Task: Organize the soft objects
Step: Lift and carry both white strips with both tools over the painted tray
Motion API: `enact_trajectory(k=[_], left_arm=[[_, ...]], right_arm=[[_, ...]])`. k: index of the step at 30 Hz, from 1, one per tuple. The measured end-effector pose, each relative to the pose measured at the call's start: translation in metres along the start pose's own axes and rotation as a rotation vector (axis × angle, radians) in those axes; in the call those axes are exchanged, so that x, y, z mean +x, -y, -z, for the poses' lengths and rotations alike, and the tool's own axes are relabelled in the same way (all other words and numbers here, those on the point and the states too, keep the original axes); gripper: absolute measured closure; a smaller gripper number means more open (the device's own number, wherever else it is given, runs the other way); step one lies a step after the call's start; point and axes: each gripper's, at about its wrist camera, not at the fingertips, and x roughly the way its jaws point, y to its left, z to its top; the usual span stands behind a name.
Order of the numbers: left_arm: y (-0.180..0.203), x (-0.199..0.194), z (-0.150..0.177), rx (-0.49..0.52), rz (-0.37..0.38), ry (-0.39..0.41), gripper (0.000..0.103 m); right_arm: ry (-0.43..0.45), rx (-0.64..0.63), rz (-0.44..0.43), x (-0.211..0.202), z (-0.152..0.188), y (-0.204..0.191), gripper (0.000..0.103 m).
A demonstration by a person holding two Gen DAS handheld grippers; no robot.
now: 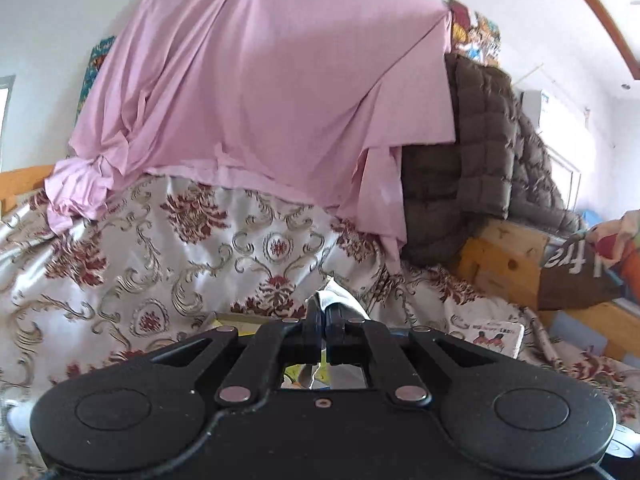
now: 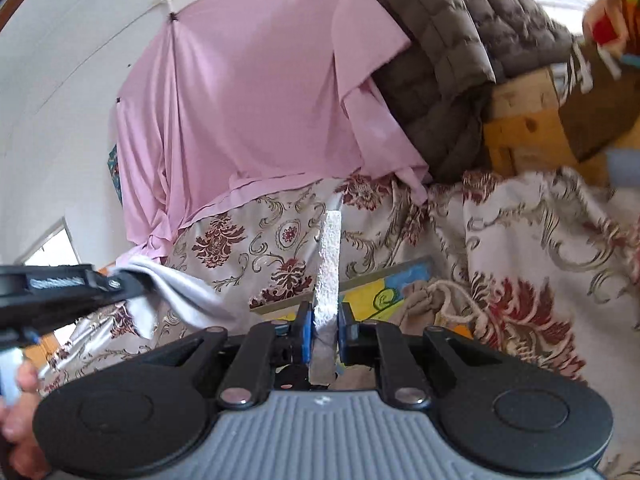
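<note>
A floral satin bedspread (image 1: 168,248) covers the bed, with one pink sheet (image 1: 260,80) pinned across the white wall behind and one brown quilted jacket (image 1: 472,152) heaped on a wooden frame (image 1: 504,256) to the right. The left gripper (image 1: 323,316) is pinched fully closed on a corner of the white cloth (image 2: 326,264) — the right gripper (image 2: 325,322) clamps another edge, nearly closed, holding it above the bedspread.

We see pink sheet (image 1: 260,80) hung on white wall (image 1: 48,20). Spread (image 1: 180,248) below: cream satin, dark-red flowers, olive-gold scrolls. Quilted jacket (image 1: 480,152) grey-brown. White towel (image 2: 329,264) (nubbly weave) between blue pads (image 2: 306,334) of black right gripper (image 2: 325,332). Wooden boards (image 1: 504,260) honey-yellow.
</note>
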Motion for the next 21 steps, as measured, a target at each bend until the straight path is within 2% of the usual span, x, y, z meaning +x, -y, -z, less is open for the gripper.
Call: enact_trajectory(k=[5, 10, 16, 21], left_arm=[[0.008, 0.050, 0.013, -0.017, -0.005, -0.049, 0.103], [0.014, 0.086, 0.029, -0.030, -0.004, -0.105, 0.103], [0.017, 0.108, 0.050, -0.001, -0.012, -0.170, 0.102], [0.010, 0.119, 0.059, -0.014, -0.031, -0.229, 0.101]], right_arm=[[-0.057, 0.031, 0.020, 0.020, 0.007, 0.013, 0.089], [-0.058, 0.039, 0.025, 0.035, 0.008, 0.019, 0.089], [-0.125, 0.024, 0.045, 0.056, 0.011, 0.019, 0.089], [-0.145, 0.005, 0.088, 0.059, 0.010, 0.017, 0.088]])
